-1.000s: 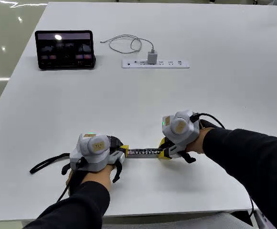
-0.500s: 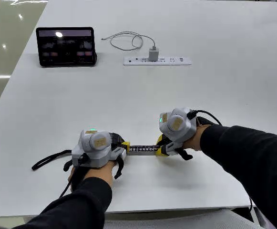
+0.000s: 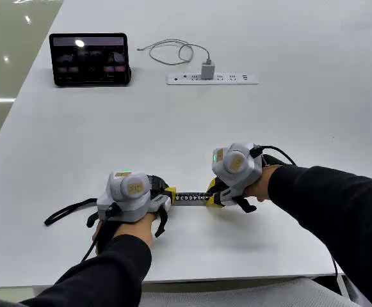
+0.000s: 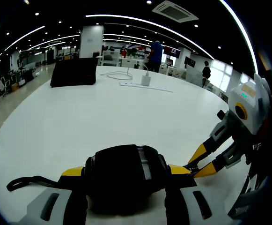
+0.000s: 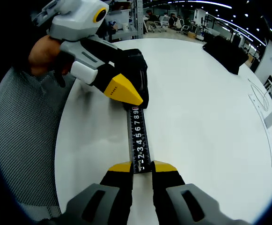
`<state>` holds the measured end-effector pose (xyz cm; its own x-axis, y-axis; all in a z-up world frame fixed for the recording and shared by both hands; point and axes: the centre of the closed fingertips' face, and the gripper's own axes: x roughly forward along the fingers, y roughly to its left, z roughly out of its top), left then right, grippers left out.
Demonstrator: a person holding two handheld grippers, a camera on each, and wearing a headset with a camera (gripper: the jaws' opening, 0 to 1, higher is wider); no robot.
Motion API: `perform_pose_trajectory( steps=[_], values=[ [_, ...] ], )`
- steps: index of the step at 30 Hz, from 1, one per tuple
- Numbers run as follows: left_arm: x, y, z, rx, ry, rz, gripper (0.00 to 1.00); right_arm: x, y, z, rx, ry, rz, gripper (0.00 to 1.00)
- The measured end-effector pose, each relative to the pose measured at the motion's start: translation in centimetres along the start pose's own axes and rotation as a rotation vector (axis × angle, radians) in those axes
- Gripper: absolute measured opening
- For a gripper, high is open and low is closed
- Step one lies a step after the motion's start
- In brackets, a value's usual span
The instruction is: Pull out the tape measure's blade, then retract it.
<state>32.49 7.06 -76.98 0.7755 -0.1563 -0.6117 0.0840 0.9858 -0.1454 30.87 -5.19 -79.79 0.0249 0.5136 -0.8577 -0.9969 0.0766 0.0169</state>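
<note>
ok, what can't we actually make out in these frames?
1. Tape measure case: in the left gripper view its sides are covered by the left gripper jaws.
2. Blade end hook: in the right gripper view it is pinched inside the right gripper jaws.
3. Tablet screen: in the head view it is too small and glared to read.
4. Blade numbers: too small in the head view.

The head view is looking down on the left gripper [image 3: 165, 197] and right gripper [image 3: 212, 199]. Both gripper views, close in, are sharing the tape measure [image 3: 192, 199] between them.
</note>
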Motion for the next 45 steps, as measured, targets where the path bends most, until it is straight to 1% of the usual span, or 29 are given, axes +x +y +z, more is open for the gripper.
perform_pose_trajectory(
  steps=[9, 16, 21, 24, 25, 28, 31, 34, 36, 45],
  values=[
    [0.0, 0.0, 0.0, 0.014, 0.002, -0.011, 0.63, 0.3, 0.1, 0.5, -0.001, -0.008, -0.002, 0.11],
    [0.0, 0.0, 0.0, 0.004, 0.009, -0.012, 0.63, 0.5, 0.2, 1.1, -0.002, -0.019, -0.004, 0.11],
    [-0.1, 0.0, 0.1, -0.011, 0.002, -0.010, 0.63, 0.6, 0.2, 1.4, -0.006, -0.028, -0.004, 0.11],
    [-0.1, 0.2, 0.2, -0.027, 0.007, -0.016, 0.63, 0.6, 0.1, 1.5, 0.013, -0.035, -0.002, 0.11],
    [-0.2, 0.1, 0.2, -0.030, 0.009, -0.018, 0.63, 0.6, 0.0, 1.6, 0.055, -0.046, 0.002, 0.11],
    [-0.2, 0.1, 0.1, -0.029, 0.008, -0.021, 0.62, 0.7, 0.1, 1.8, 0.026, -0.043, 0.000, 0.11],
    [-0.3, 0.1, 0.1, -0.025, 0.008, -0.024, 0.62, 0.8, 0.1, 1.9, 0.020, -0.039, 0.002, 0.11],
    [-0.3, 0.1, 0.1, -0.022, 0.010, -0.025, 0.62, 0.8, 0.2, 2.0, 0.029, -0.041, 0.003, 0.11],
    [-0.3, 0.0, 0.0, -0.014, 0.009, -0.026, 0.62, 0.9, 0.1, 2.2, 0.013, -0.044, 0.001, 0.11],
    [-0.3, 0.0, 0.0, -0.017, 0.011, -0.027, 0.62, 1.4, 0.1, 2.9, -0.006, -0.052, -0.002, 0.11]
  ],
)
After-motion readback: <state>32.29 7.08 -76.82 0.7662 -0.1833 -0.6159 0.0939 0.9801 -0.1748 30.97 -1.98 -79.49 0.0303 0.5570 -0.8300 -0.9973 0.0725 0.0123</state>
